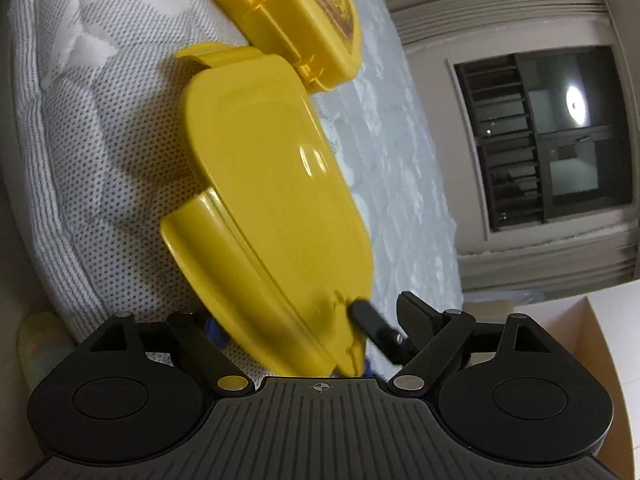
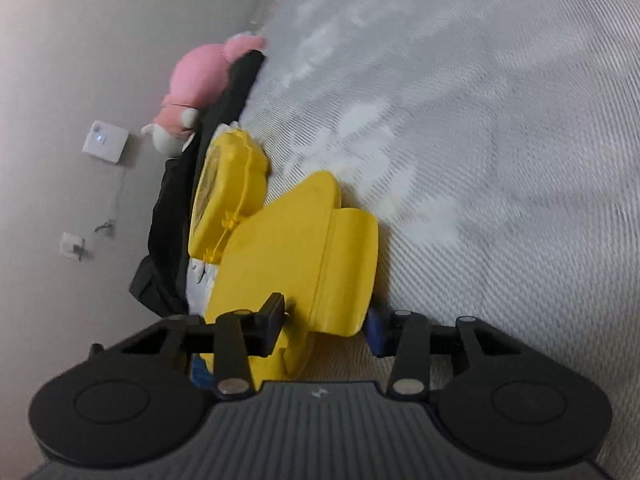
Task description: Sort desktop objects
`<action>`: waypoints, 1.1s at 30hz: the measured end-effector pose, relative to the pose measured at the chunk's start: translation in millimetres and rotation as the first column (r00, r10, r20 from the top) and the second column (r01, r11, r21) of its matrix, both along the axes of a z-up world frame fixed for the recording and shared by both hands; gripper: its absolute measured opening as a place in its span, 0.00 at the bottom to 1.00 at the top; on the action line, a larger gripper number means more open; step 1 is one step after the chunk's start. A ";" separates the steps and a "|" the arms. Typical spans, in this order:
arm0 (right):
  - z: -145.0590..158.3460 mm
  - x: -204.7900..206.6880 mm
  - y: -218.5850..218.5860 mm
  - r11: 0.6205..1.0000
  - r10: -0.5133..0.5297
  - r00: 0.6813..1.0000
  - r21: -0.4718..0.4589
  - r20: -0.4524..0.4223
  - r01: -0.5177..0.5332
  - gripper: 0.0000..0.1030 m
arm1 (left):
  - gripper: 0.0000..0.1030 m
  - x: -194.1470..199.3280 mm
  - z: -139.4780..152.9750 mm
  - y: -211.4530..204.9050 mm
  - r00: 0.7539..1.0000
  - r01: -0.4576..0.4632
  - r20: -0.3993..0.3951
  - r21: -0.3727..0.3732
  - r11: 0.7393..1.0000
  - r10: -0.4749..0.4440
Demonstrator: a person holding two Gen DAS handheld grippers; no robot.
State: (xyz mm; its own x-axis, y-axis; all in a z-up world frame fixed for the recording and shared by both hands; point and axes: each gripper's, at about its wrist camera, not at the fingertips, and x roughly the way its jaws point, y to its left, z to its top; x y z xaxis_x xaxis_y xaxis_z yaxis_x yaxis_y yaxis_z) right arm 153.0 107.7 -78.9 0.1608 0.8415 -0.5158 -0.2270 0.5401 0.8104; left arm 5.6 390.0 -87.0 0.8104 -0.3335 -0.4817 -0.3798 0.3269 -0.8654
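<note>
A yellow plastic box (image 1: 276, 208) lies on the white mattress (image 1: 80, 120), its hinged lid (image 1: 296, 16) open and bearing a printed label. My left gripper (image 1: 304, 328) has its jaws around the box's near end, touching it. In the right wrist view the same box (image 2: 296, 256) fills the centre with its lid (image 2: 228, 184) behind it. My right gripper (image 2: 328, 328) has its fingers either side of the box's near edge, the left finger (image 2: 272, 320) pressed on it.
A pink plush toy (image 2: 200, 80) and a dark cloth (image 2: 176, 216) lie at the mattress edge by the wall. A wall socket (image 2: 106, 142) with a cable is on the wall. A window (image 1: 548, 136) and a cardboard box (image 1: 592, 340) are to the right.
</note>
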 end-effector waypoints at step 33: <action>8.7 6.0 -140.7 0.983 -0.158 0.981 -0.079 0.115 0.168 0.64 | 0.80 51.2 5.4 -69.9 0.992 0.127 -0.025 0.141 0.982 -0.125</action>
